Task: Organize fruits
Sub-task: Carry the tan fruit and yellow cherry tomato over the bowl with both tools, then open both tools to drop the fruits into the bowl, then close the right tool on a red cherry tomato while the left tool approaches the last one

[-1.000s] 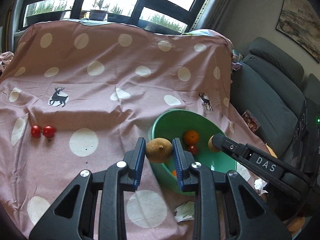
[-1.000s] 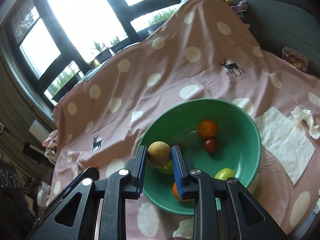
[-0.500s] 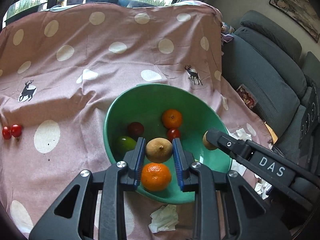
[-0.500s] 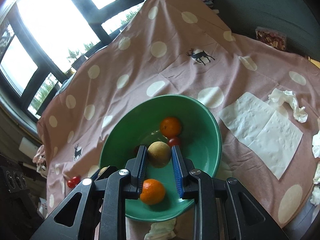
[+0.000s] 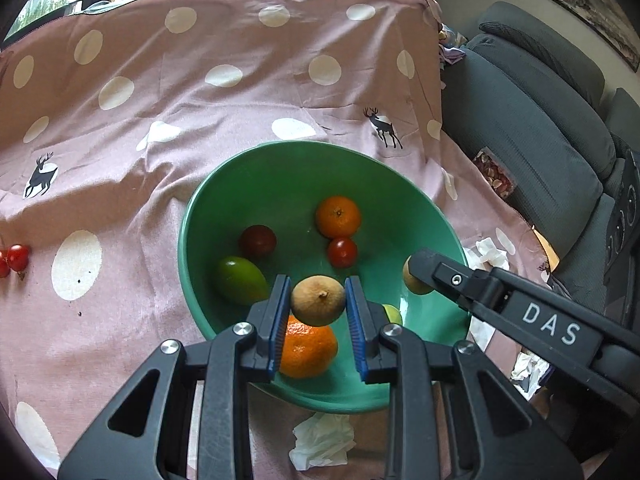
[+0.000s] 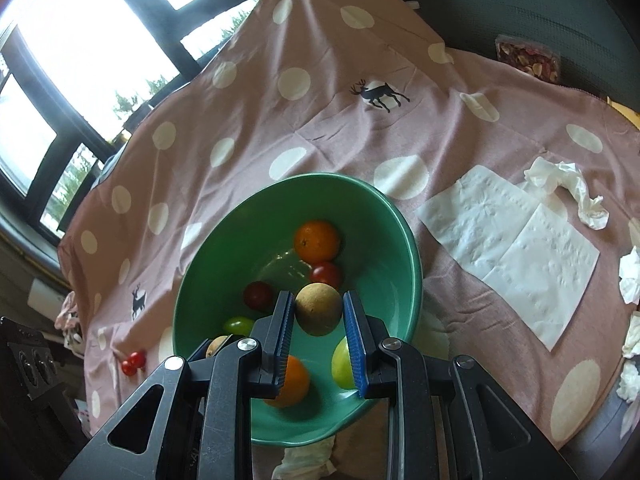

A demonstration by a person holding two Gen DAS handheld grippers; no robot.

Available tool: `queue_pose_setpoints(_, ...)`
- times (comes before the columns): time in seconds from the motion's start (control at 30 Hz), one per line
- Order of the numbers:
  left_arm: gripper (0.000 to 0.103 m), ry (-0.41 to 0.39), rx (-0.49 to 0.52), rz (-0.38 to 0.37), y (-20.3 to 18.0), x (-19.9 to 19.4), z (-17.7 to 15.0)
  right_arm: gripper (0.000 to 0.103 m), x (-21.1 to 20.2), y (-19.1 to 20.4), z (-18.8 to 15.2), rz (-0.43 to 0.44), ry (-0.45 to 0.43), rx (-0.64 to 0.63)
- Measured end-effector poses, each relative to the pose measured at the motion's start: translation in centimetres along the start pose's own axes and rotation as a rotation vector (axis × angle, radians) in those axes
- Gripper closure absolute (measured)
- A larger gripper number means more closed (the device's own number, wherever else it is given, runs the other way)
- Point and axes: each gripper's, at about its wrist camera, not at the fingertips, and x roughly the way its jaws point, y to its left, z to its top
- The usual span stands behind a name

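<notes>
The left gripper (image 5: 318, 306) was clamped on a tan round fruit (image 5: 318, 300), its blue pads pressing both sides, and hung over the near part of the green bowl (image 5: 280, 168). Just beyond its tips lay a small red tomato (image 5: 342, 252) and a mandarin (image 5: 338, 216); off to its left, a dark red fruit (image 5: 258, 240) and a green oval fruit (image 5: 240, 280). Directly beneath its jaws sat a larger orange (image 5: 308, 350).

The right gripper (image 6: 319, 314) likewise held a brown round fruit (image 6: 318, 308) tight between its pads, above the same bowl (image 6: 384, 280). In the left wrist view it reached in from the right, its fruit (image 5: 414, 280) showing over the bowl's right rim. Under its right finger lay a yellow-green fruit (image 6: 342, 364), under its left an orange (image 6: 292, 380).

Outward, the bowl stood on a pink dotted cloth (image 5: 160, 120). Two cherry tomatoes (image 5: 16, 258) lay on the cloth well to the left of the left gripper. To the right of the right gripper a flat paper napkin (image 6: 512, 248) lay spread, with crumpled tissue (image 6: 568, 188) touching its far edge. Another crumpled tissue (image 5: 322, 440) sat just nearer than the bowl.
</notes>
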Motion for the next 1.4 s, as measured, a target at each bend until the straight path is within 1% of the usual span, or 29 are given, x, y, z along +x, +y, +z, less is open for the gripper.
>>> queue_pose_setpoints(0.07,0.075,-0.003,-0.001,-0.004,0.0,-0.1,-0.1,0.076,0.0,-0.1,0.0,0.011,0.003,0.002)
queue_pose_setpoints(0.13,0.076,-0.008,-0.006,-0.012,0.1,-0.3,-0.1,0.076,0.0,0.0,0.0,-0.002,0.000,-0.002)
queue_pose_setpoints(0.2,0.072,-0.014,-0.007,-0.013,0.2,-0.7,0.0,0.076,-0.1,0.1,0.0,0.001,-0.002,-0.008)
queue_pose_setpoints(0.27,0.059,-0.032,-0.013,-0.012,0.6,-1.6,0.1,0.076,-0.2,0.2,0.0,-0.003,-0.003,-0.012)
queue_pose_setpoints(0.3,0.056,-0.046,-0.021,-0.014,0.9,-2.2,0.2,0.076,-0.2,0.3,0.0,-0.009,-0.008,-0.016)
queue_pose_setpoints(0.37,0.046,-0.068,-0.045,-0.009,1.9,-3.3,0.5,0.073,-0.3,0.6,0.0,-0.014,-0.015,-0.028)
queue_pose_setpoints(0.4,0.046,-0.072,-0.056,0.003,2.4,-3.8,0.7,0.070,-0.4,0.8,0.0,-0.016,-0.015,-0.032)
queue_pose_setpoints(0.47,0.045,-0.086,-0.079,0.034,3.8,-5.1,0.9,0.068,-0.4,1.0,0.0,-0.017,-0.018,-0.032)
queue_pose_setpoints(0.53,0.044,-0.105,-0.111,0.069,5.7,-6.6,1.1,0.067,-0.5,1.4,-0.1,-0.009,-0.022,-0.038)
queue_pose_setpoints(0.7,0.042,-0.152,-0.252,0.246,12.8,-10.8,0.5,0.065,-0.4,3.3,-0.4,0.059,-0.015,-0.079)
queue_pose_setpoints(0.8,0.042,-0.176,-0.367,0.323,17.3,-12.5,-0.8,0.062,-0.2,5.4,-0.9,0.117,0.002,-0.117)
queue_pose_setpoints(0.83,0.042,-0.184,-0.409,0.337,18.8,-12.9,-1.3,0.061,-0.1,6.3,-1.2,0.139,0.010,-0.135)
queue_pose_setpoints(0.93,0.044,-0.175,-0.529,0.372,22.9,-13.9,-2.5,0.059,0.3,9.3,-2.1,0.202,0.029,-0.198)
queue_pose_setpoints(1.03,0.044,-0.191,-0.611,0.381,25.9,-14.9,-3.4,0.058,1.6,13.0,-3.1,0.260,0.073,-0.274)
queue_pose_setpoints(1.1,0.044,-0.191,-0.660,0.374,27.4,-15.0,-3.8,0.058,3.1,15.8,-3.8,0.267,0.118,-0.335)
queue_pose_setpoints(1.2,0.044,-0.179,-0.703,0.355,28.9,-14.8,-3.9,0.058,6.2,20.0,-5.1,0.286,0.188,-0.415)
queue_pose_setpoints(1.3,0.045,-0.178,-0.718,0.350,29.6,-14.4,-3.8,0.058,10.1,23.5,-6.7,0.310,0.300,-0.451)
queue_pose_setpoints(1.33,0.047,-0.181,-0.716,0.350,29.7,-14.4,-3.7,0.058,11.5,24.5,-7.3,0.307,0.331,-0.458)
queue_pose_setpoints(1.4,0.049,-0.186,-0.712,0.343,29.8,-14.2,-3.4,0.058,13.4,25.9,-8.4,0.276,0.353,-0.479)
